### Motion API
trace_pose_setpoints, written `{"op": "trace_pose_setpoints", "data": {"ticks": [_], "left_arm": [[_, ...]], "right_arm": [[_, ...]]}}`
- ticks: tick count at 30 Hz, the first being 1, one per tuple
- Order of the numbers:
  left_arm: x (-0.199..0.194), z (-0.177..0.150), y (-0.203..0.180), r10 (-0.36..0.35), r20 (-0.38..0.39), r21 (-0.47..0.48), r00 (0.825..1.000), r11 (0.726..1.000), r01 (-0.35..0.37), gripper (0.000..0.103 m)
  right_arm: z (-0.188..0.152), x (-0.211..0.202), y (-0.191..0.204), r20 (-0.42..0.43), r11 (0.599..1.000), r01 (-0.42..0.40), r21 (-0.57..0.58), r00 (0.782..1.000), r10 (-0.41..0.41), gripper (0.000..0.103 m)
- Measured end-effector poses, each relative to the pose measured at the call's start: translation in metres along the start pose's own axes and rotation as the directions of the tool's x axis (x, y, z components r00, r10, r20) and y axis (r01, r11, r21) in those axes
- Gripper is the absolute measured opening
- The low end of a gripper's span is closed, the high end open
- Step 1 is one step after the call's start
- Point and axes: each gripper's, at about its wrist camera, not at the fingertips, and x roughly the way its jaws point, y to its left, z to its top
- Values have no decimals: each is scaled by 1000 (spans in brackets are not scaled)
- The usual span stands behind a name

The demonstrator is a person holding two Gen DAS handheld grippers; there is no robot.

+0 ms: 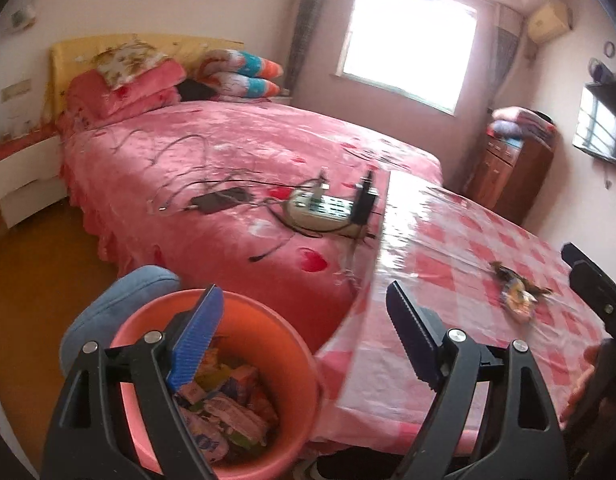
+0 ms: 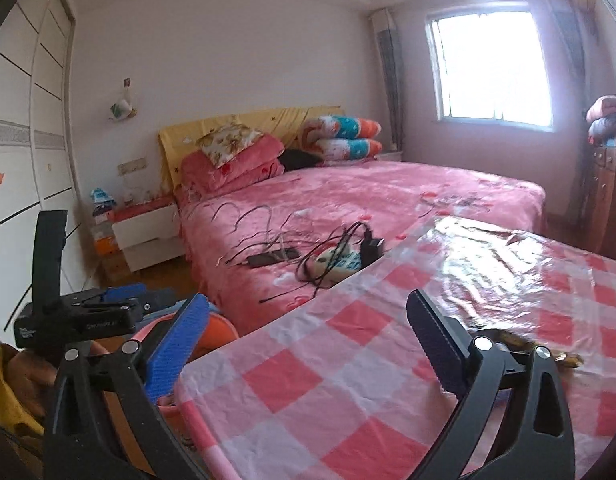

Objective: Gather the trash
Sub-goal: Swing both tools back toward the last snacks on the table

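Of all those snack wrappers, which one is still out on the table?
The crumpled brown-and-yellow wrapper lying alone on the pink checked tablecloth. Every other wrapper is already piled inside the orange bucket beside the table.

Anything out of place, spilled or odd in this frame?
One crumpled wrapper lies alone on the checked tablecloth, while the rest of the trash sits in the orange bucket. A power strip with tangled cables sprawls across the bed. Nothing is spilled.

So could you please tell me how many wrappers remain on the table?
1: a wrapper lies on the table, right of the left gripper. Others may be hidden.
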Motion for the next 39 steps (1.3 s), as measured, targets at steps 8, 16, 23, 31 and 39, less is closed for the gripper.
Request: {"op": "trace_pose_setpoints", "data": {"ticks": [8, 16, 23, 31, 39], "left_arm": [[2, -1, -34, -15, -38, 33, 999, 999, 17, 84], [9, -5, -71, -50, -88, 76, 995, 995, 57, 84], [16, -9, -95, -45, -138, 88, 989, 994, 58, 84], [17, -16, -118, -62, -162, 114, 985, 990, 81, 84], [21, -22, -145, -88, -203, 166, 975, 978, 123, 84]], "right_arm": [[-3, -25, -15, 70, 994, 100, -46, 993, -97, 98], [-7, -36, -40, 65, 987, 155, -30, 986, -153, 98], [-11, -49, -72, 62, 977, 210, 45, 975, -212, 98], [-15, -64, -109, 61, 957, 257, 137, 962, -267, 98], [-18, -79, -138, 55, 937, 292, 194, 950, -308, 98]]}}
